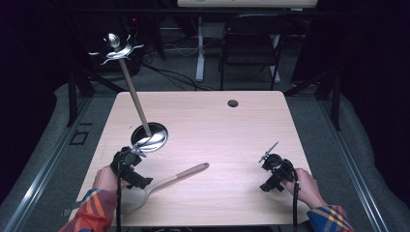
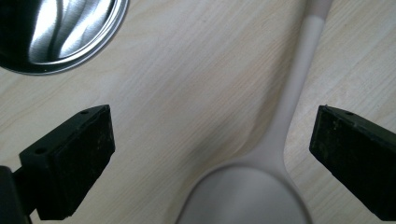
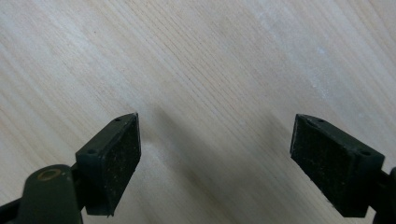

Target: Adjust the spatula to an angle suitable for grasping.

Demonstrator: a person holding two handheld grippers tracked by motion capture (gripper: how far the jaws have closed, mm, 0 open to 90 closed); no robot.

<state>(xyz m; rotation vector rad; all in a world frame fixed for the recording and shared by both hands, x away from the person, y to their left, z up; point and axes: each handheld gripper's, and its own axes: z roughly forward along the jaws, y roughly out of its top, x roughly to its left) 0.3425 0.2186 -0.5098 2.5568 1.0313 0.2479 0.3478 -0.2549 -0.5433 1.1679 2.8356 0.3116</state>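
Beige spoon (image 2: 280, 135) lies between your left gripper's (image 2: 212, 158) wide-open jaws, untouched; your right gripper (image 3: 215, 163) gapes empty over bare table (image 3: 196, 60).

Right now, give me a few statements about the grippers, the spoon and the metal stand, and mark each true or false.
1. The left gripper is open, with the spoon lying between its jaws. True.
2. The right gripper is clamped on the spoon. False: it is open over bare table.
3. The stand's metal base sits on the table's left half. True.
4. The spoon hangs from the hooks on top of the stand. False: it lies flat on the table.
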